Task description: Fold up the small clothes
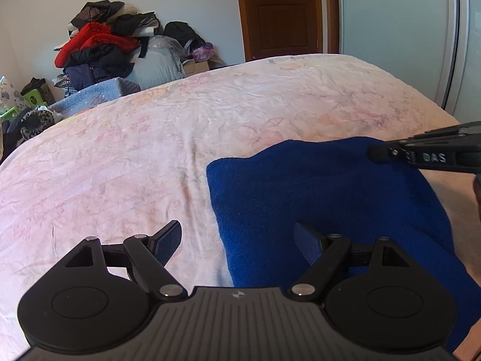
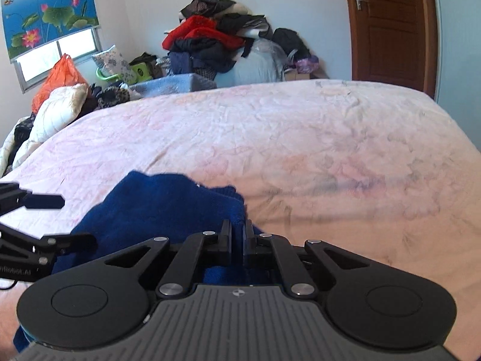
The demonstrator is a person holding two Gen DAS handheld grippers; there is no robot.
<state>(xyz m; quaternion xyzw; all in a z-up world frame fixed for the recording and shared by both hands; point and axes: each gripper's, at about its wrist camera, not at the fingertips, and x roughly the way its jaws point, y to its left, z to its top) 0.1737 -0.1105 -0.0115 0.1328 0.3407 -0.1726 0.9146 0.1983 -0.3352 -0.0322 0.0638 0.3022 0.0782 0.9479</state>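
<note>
1. The small dark blue knitted garment (image 1: pixel 330 210) lies on the bed's pale pink floral bedspread (image 1: pixel 150 150), at the near edge, in soft humps rather than flat.
2. The right hand-held gripper (image 2: pixel 239 240) has its jaws pressed together on a raised fold of that blue knit, which sticks up between the two black fingers (image 2: pixel 225 240) in the right wrist view.
3. From the left wrist view, the right hand-held gripper comes in from the right side, its closed tip over the far right part of the garment.
4. The left hand-held gripper (image 1: pixel 237 240) is spread wide and grips nothing. One finger (image 1: pixel 168 240) sits over bare bedspread, the other over the blue cloth, so the garment's left edge runs between them.
5. In the right wrist view, the left hand-held gripper shows at the left, its two fingers apart, just beside the garment's left side.
6. Beyond the bed, a heap of red, black and dark clothes (image 2: pixel 210 42) is piled against the pale wall.
7. A brown wooden door (image 2: pixel 390 27) stands shut to the right of the heap.
8. A lotus-print window blind (image 2: pixel 48 9) hangs at the upper left in the right wrist view.
</note>
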